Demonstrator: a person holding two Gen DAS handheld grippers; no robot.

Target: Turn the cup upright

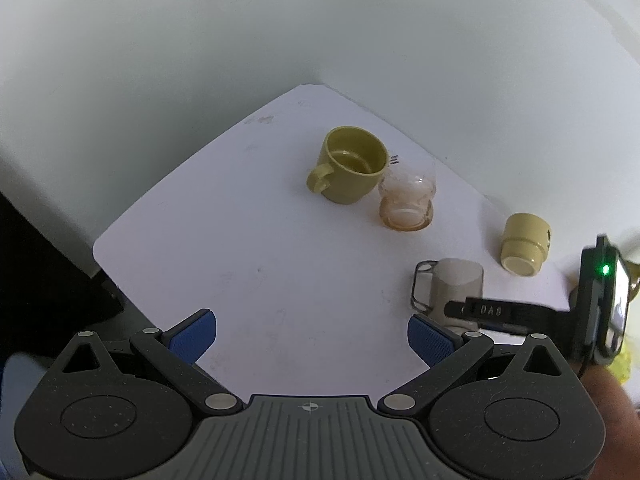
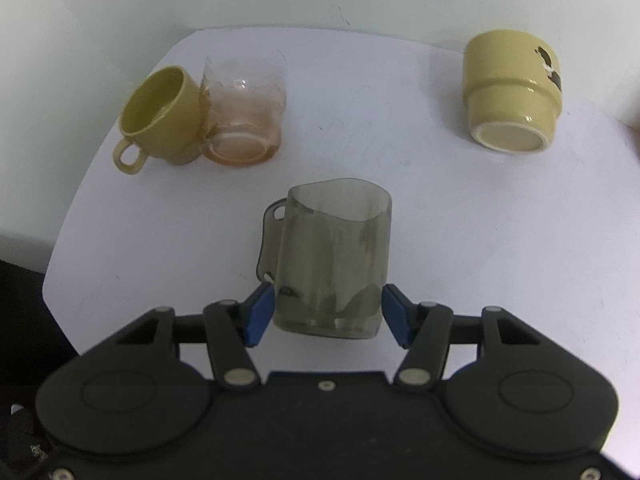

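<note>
A smoky grey plastic cup (image 2: 334, 256) with a side handle stands upright on the white table (image 2: 460, 240), rim up. My right gripper (image 2: 326, 312) has its blue pads on either side of the cup's base, close to its walls; whether they press on it I cannot tell. The same cup (image 1: 458, 280) shows in the left wrist view with the right gripper's finger (image 1: 496, 312) across it. My left gripper (image 1: 312, 338) is open and empty above the table's near part.
An olive mug (image 2: 160, 118) stands upright against a pinkish glass (image 2: 244, 108) at the far left. A yellow cup (image 2: 512, 94) sits upside down at the far right. The table's rounded edges (image 2: 60, 252) drop off at left. A pale wall stands behind.
</note>
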